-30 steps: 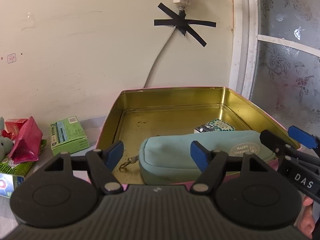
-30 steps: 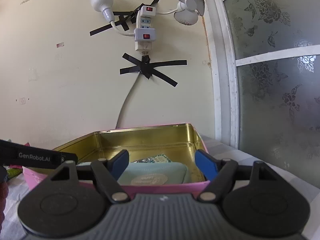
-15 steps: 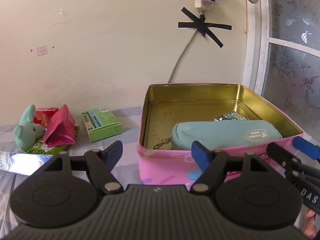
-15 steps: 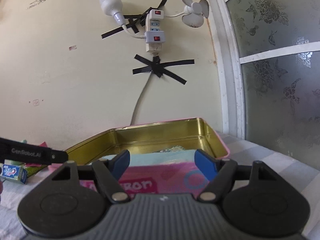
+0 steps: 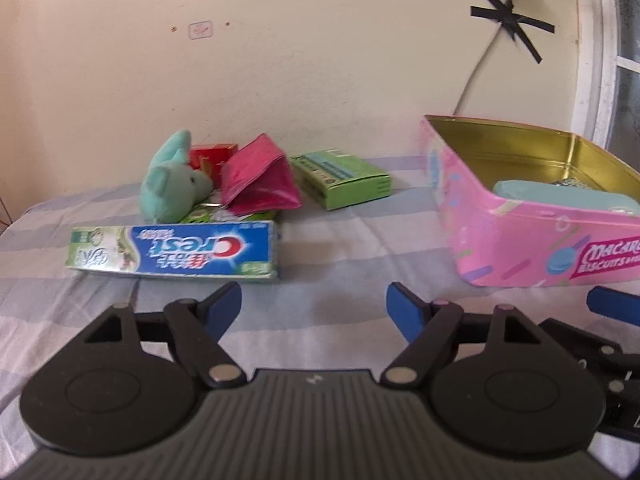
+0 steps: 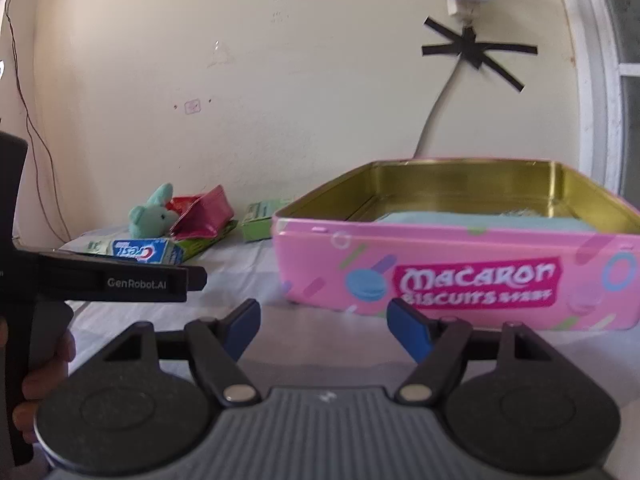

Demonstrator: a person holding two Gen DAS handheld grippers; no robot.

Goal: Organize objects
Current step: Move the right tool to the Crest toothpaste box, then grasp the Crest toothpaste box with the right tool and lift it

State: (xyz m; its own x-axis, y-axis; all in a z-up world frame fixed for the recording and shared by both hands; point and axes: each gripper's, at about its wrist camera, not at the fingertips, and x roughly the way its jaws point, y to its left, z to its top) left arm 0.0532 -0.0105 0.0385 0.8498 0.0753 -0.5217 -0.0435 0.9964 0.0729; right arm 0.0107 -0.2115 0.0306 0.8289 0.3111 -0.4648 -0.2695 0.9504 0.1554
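Observation:
A pink macaron tin [image 5: 520, 240] stands open at the right, with a teal pouch [image 5: 560, 198] lying inside it. Left of the tin lie a Crest toothpaste box [image 5: 176, 254], a teal plush toy [image 5: 172, 184], a magenta pouch [image 5: 260, 184], a green box [image 5: 344, 180] and a red box [image 5: 212, 154]. My left gripper [image 5: 314, 296] hovers over bare cloth in front of the toothpaste box, its jaws opening and holding nothing. My right gripper [image 6: 324, 310] faces the tin's front wall [image 6: 440, 248], its jaws closing on nothing.
A striped cloth [image 5: 340, 240] covers the surface. A cream wall stands close behind, with a taped cable [image 6: 440, 112] running down it and a window frame [image 6: 592, 80] at the right. A hand [image 6: 44, 380] holds the left gripper's handle at the right wrist view's left edge.
Both grippers have drawn back from over the tin and swung left. The tin now sits to the right, and the toothpaste box and the pile have come into view.

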